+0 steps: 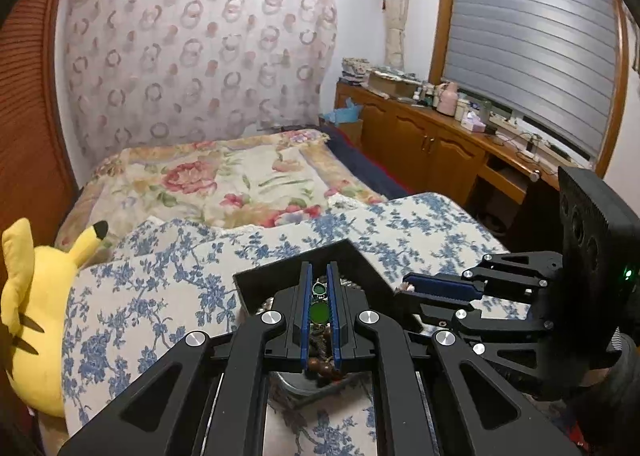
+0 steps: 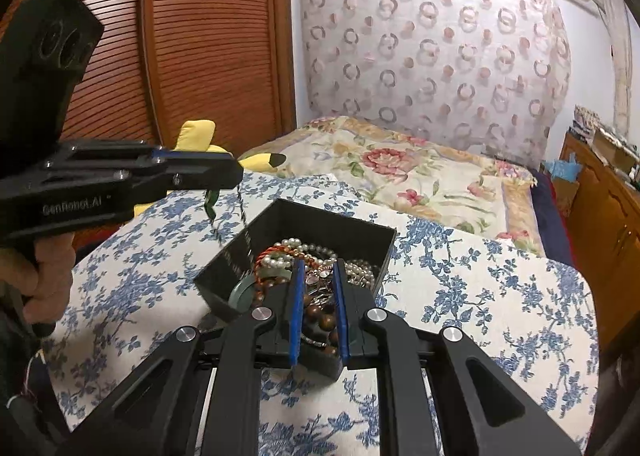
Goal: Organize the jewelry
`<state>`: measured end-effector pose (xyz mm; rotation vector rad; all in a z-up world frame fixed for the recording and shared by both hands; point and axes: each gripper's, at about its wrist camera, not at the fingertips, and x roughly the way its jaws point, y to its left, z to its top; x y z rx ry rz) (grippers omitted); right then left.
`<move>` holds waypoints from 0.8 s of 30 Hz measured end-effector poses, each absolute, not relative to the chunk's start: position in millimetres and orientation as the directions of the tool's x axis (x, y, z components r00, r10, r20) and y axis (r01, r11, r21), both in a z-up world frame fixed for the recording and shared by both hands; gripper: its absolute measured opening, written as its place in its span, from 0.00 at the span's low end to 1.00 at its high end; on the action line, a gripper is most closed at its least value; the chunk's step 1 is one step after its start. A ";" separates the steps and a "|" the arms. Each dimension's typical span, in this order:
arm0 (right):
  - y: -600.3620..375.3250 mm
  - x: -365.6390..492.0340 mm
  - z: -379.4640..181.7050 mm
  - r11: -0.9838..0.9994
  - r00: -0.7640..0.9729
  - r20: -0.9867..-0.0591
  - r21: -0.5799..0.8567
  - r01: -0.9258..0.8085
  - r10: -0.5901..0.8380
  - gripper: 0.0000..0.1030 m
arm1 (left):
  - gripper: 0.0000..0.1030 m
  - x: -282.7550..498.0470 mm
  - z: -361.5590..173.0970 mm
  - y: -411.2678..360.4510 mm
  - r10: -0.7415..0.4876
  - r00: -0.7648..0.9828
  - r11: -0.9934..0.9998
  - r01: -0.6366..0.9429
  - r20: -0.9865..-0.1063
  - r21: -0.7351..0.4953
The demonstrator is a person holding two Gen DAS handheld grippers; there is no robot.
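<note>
A black open box (image 2: pixel 320 226) full of pearl strands, brown beads and a green bangle (image 2: pixel 244 290) sits on the blue-flowered cloth; it also shows in the left wrist view (image 1: pixel 360 262). My left gripper (image 1: pixel 320 288) is shut on a green pendant necklace (image 1: pixel 319 311), which hangs on its chain above the box's left corner in the right wrist view (image 2: pixel 210 204). My right gripper (image 2: pixel 316 276) hovers just over the jewelry in the box, jaws narrowly apart, with nothing held between them. It appears at the right of the left wrist view (image 1: pixel 408 288).
A yellow plush toy (image 1: pixel 28 312) lies at the table's left edge. A bed with a floral blanket (image 1: pixel 224 180) is behind the table. A wooden cabinet (image 1: pixel 432 144) with clutter runs along the right wall; a wooden wardrobe (image 2: pixel 200 36) stands left.
</note>
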<state>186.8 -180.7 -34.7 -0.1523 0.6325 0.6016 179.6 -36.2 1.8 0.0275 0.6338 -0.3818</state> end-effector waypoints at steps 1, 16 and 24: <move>-179.9 189.2 -36.8 0.821 0.642 -0.599 0.047 -0.569 0.479 0.16 | 0.07 181.7 -1.6 -35.6 -0.331 0.739 0.933 0.348 -0.587 -0.089; -196.0 172.9 -40.6 0.857 0.692 -0.564 0.059 -0.511 0.451 0.38 | 0.81 155.1 -15.2 -22.7 -0.210 0.788 0.971 0.237 -0.579 -0.029; -215.9 141.4 -30.5 0.897 0.751 -0.515 0.084 -0.435 0.412 0.69 | 0.92 128.7 -20.4 -16.9 -0.157 0.802 0.982 0.189 -0.576 -0.005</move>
